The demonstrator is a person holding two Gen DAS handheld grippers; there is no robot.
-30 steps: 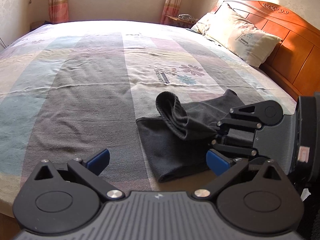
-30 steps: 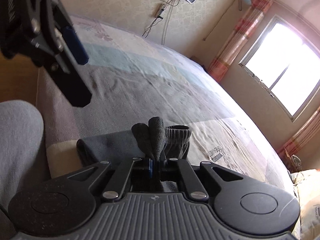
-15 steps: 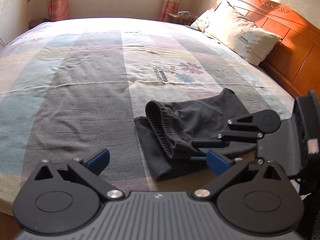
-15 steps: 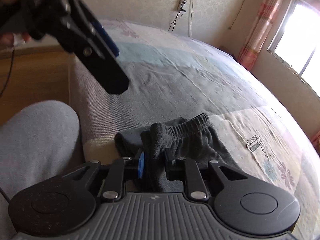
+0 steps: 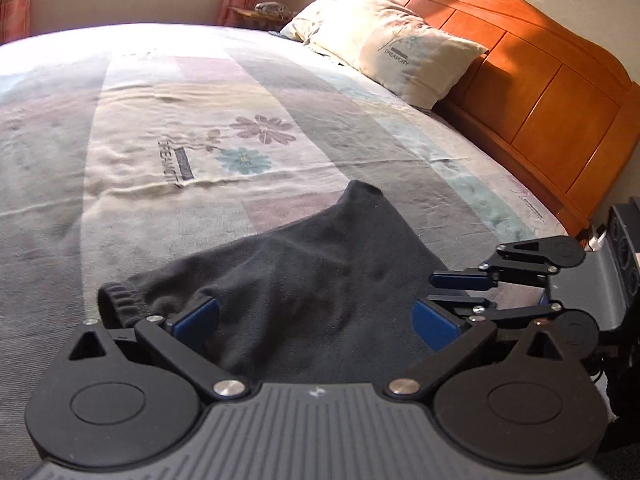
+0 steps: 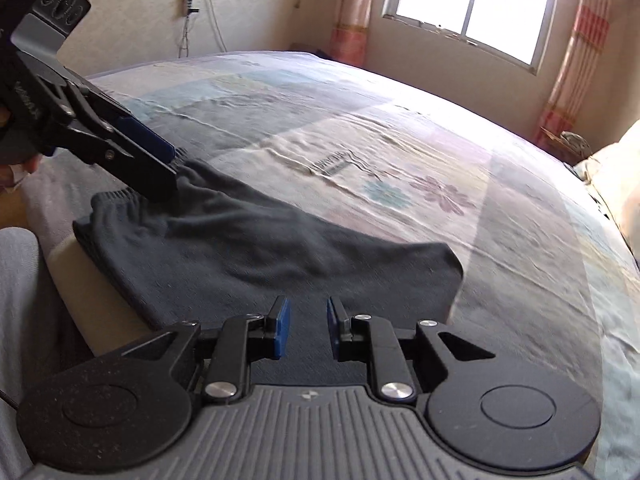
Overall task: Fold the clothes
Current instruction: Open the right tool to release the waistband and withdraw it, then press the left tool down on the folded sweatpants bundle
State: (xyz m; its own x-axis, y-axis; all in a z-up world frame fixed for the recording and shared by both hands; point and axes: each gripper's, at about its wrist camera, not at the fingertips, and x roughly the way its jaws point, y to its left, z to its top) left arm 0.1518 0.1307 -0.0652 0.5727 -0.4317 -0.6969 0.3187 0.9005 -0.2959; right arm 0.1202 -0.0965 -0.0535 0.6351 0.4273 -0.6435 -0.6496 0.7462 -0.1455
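Observation:
A dark grey garment (image 5: 320,272) with a ribbed elastic waistband (image 5: 120,300) lies folded near the bed's front edge. In the right wrist view the garment (image 6: 260,248) stretches from left to centre. My left gripper (image 5: 314,320) hangs wide open just above it, one pad by the waistband, nothing pinched. From the right wrist view the left gripper (image 6: 168,168) sits over the waistband end. My right gripper (image 6: 308,328) stands narrowly open over the garment's near edge, with no cloth between its pads. It shows as the right gripper (image 5: 434,290) at the garment's right side.
The bed sheet (image 5: 200,120) is patchwork with a flower print. Pillows (image 5: 400,56) lean on the wooden headboard (image 5: 540,80) at the right. A person's grey-clad leg (image 6: 20,300) is at the bed's front edge (image 6: 92,280). A window (image 6: 472,4) and curtains stand beyond.
The right gripper let go of the bunched waistband fold, which now lies flat, and slid right along the garment. The left gripper moved in over the garment, staying open.

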